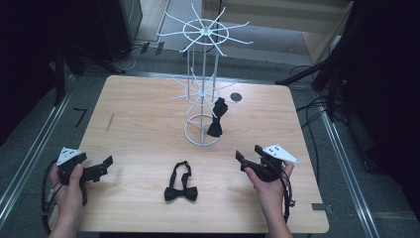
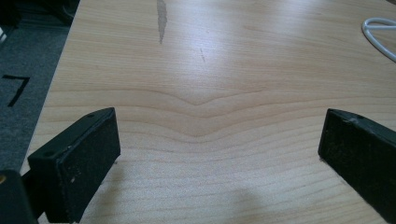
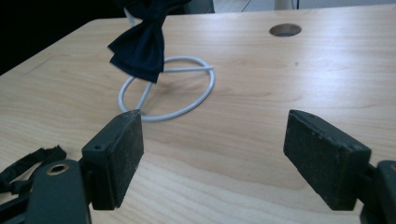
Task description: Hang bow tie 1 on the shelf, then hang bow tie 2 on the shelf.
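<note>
A white wire rack point(image 1: 204, 32) stands at the middle back of the wooden table point(image 1: 143, 114). One black bow tie point(image 1: 216, 121) hangs from its lower tier, down over the base ring point(image 3: 205, 91). A second black bow tie point(image 1: 181, 193) lies flat on the table near the front, between my hands. My left gripper point(image 1: 101, 168) rests at the table's front left, jaws open over bare wood point(image 2: 219, 154). My right gripper point(image 1: 248, 154) sits at the front right, open and empty point(image 3: 212, 154), pointing toward the hanging bow tie point(image 3: 140, 49). A bit of the lying tie's strap point(image 3: 28, 161) shows at its left.
A round cable hole point(image 1: 236, 96) sits in the tabletop behind the rack, also seen as a hole point(image 3: 285, 30) in the right gripper view. A curve of the rack's base ring point(image 2: 378, 35) shows at the far right of the left gripper view. Grey floor and dark stands surround the table.
</note>
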Demonstrator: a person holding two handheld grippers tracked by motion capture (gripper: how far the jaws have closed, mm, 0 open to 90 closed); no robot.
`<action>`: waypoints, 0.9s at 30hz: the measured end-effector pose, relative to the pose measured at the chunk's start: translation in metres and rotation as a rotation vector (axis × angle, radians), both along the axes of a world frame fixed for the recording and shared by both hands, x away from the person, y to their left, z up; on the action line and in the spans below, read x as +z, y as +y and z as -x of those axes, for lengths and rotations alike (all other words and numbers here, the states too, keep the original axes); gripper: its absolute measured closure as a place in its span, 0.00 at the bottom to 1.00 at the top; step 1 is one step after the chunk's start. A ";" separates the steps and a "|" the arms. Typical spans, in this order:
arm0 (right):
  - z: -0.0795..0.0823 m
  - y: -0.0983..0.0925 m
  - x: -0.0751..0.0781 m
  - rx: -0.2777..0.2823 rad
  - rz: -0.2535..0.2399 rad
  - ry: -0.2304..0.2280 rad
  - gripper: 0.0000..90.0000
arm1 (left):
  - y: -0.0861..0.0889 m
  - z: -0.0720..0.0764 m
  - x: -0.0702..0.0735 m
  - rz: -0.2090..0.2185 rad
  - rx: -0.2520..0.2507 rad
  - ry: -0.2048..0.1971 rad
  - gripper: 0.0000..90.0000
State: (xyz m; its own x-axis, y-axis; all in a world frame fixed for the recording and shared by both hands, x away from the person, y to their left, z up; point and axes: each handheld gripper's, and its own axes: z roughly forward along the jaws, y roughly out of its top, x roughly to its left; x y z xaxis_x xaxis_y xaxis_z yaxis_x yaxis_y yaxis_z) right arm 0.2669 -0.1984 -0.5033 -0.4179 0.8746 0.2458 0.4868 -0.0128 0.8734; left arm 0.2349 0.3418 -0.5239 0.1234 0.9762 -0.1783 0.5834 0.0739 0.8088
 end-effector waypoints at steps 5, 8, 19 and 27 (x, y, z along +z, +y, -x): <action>0.003 0.014 -0.001 0.034 0.016 0.003 0.24 | 0.000 0.000 0.000 -0.003 -0.002 0.002 0.00; 0.006 0.027 -0.002 0.065 0.027 0.000 0.24 | 0.000 0.000 0.000 -0.003 -0.002 0.001 0.00; 0.010 0.050 -0.007 0.101 0.044 0.022 0.27 | 0.000 0.000 0.000 -0.003 -0.002 0.005 0.00; 0.012 0.058 -0.008 0.126 0.045 0.021 0.30 | 0.000 0.000 0.000 -0.001 -0.002 0.002 0.00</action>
State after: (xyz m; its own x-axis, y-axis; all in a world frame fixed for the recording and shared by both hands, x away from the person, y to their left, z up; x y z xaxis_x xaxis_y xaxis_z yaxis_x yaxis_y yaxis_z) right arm 0.2544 -0.1405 -0.5114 -0.5207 0.8256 0.2172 0.4998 0.0886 0.8616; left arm 0.2351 0.3414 -0.5239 0.1248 0.9762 -0.1775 0.5851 0.0720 0.8078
